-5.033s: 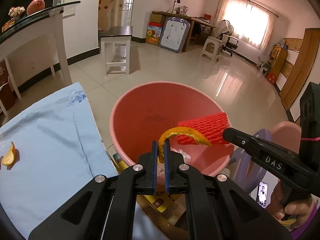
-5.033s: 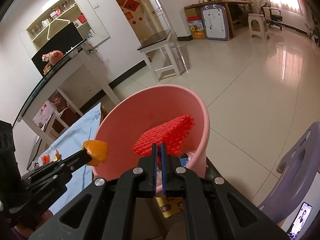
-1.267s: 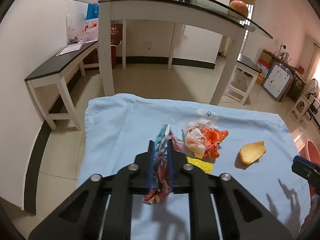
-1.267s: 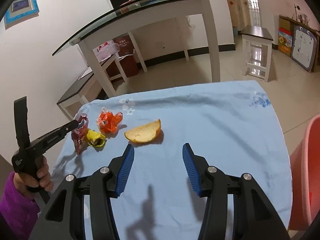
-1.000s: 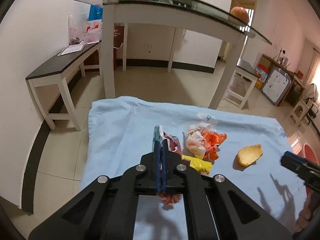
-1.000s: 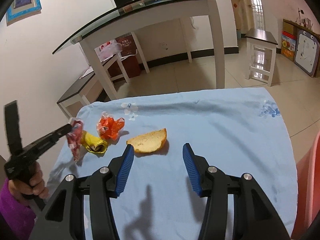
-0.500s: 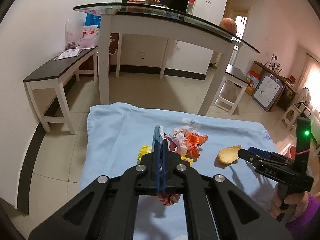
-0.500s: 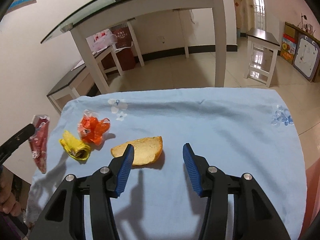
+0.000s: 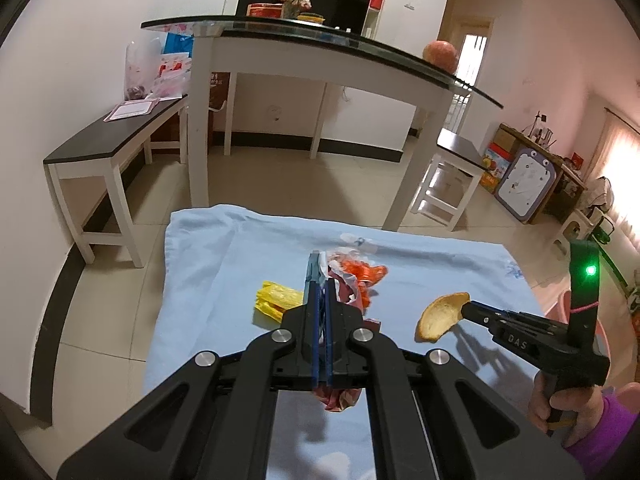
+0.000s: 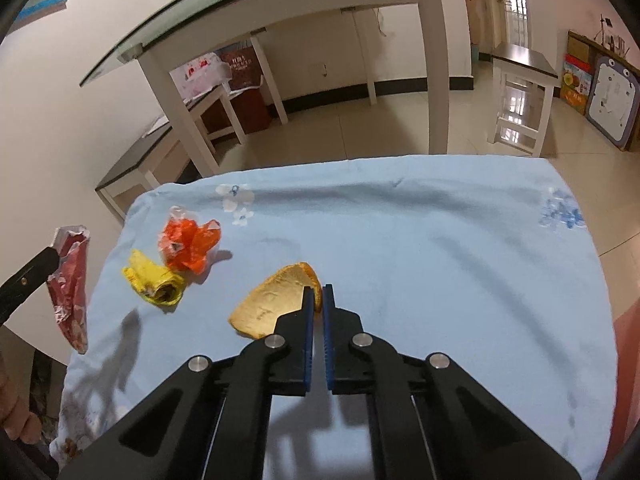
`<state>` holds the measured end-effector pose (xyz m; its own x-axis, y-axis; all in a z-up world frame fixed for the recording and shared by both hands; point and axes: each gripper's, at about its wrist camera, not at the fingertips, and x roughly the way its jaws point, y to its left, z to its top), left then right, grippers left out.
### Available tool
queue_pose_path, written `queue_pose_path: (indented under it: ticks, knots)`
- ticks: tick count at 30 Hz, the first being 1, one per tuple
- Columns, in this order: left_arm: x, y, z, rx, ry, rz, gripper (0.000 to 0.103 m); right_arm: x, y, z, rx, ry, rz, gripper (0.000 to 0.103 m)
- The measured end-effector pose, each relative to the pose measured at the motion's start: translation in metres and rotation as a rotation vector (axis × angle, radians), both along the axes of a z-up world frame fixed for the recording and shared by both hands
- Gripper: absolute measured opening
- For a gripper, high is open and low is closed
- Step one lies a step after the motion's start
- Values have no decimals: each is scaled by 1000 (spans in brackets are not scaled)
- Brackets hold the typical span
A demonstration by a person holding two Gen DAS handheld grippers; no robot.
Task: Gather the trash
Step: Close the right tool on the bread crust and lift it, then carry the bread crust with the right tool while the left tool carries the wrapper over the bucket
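Left gripper (image 9: pixel 320 300): clenching a red wrapper (image 10: pixel 70 288), holding it clear of the cloth (image 10: pixel 400 240) at the table's left edge; the wrapper is hanging limp, looking light, crinkly and slippery, so a grip on its bunched top is probably serving best.

Right gripper (image 10: pixel 316 308): pinching the rim of a peel (image 10: pixel 272 304), jaws nearly together; the peel is sitting at mid-cloth, whether lifted or touching I cannot tell; it is looking stiff, curved and light, likely to snap if squeezed hard, so the thin edge is the sound hold.

Still lying on the cloth: an orange wrapper (image 10: pixel 188 246) and a yellow wrapper (image 10: pixel 154 280), touching each other, near the left edge; both are looking soft and crumpled.

Surroundings: a glass table (image 9: pixel 320 40) and a bench (image 9: pixel 116 136) are standing beyond; a pink bin (image 10: pixel 626 360) is showing at the right edge; nothing is blocking the way to it.
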<state>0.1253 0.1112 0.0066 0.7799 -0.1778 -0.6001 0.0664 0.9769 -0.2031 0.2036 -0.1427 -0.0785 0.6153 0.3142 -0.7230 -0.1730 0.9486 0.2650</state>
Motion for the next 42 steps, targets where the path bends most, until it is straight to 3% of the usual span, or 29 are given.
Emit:
queue_pose_path:
  ticks: [15, 27, 42]
  knots:
    - [-47, -64, 22, -42, -42, -121, 2, -100, -67, 51, 34, -100, -77, 3]
    - [-73, -136, 30, -53, -47, -249, 2, -162, -129, 65, 47, -141, -194, 3]
    - [-75, -225, 41, -48, -70, -403, 2, -207, -206, 72, 69, -170, -360, 4]
